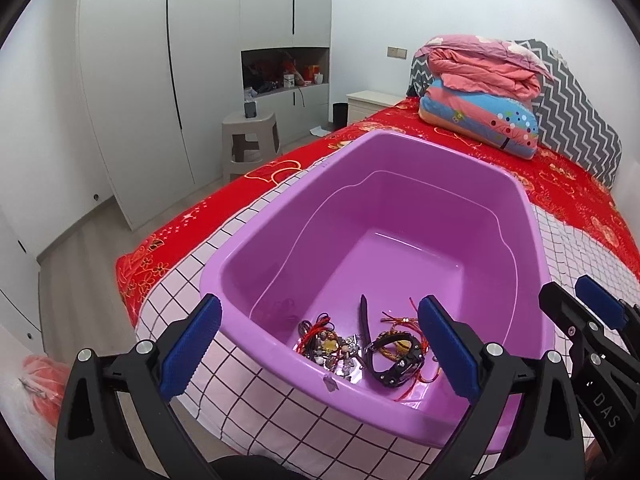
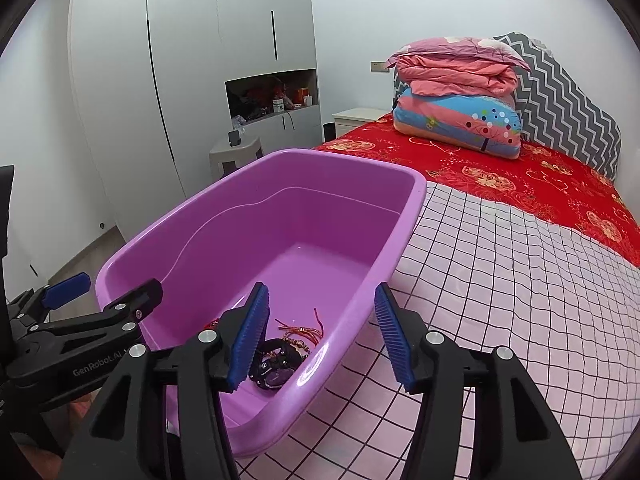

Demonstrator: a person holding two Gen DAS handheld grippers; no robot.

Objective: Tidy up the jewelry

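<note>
The jewelry [image 1: 360, 350] is lying in a pile in the near corner of the purple tub [image 1: 400, 152] on the bed. The left gripper [image 1: 320, 352] and right gripper [image 2: 320, 340] are hanging open and empty. Reach down slowly, pinching one piece only.

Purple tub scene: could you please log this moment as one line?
tub: on bed | jewelry: heaped in near corner | left tongs: open, empty | right tongs: open, empty
</note>
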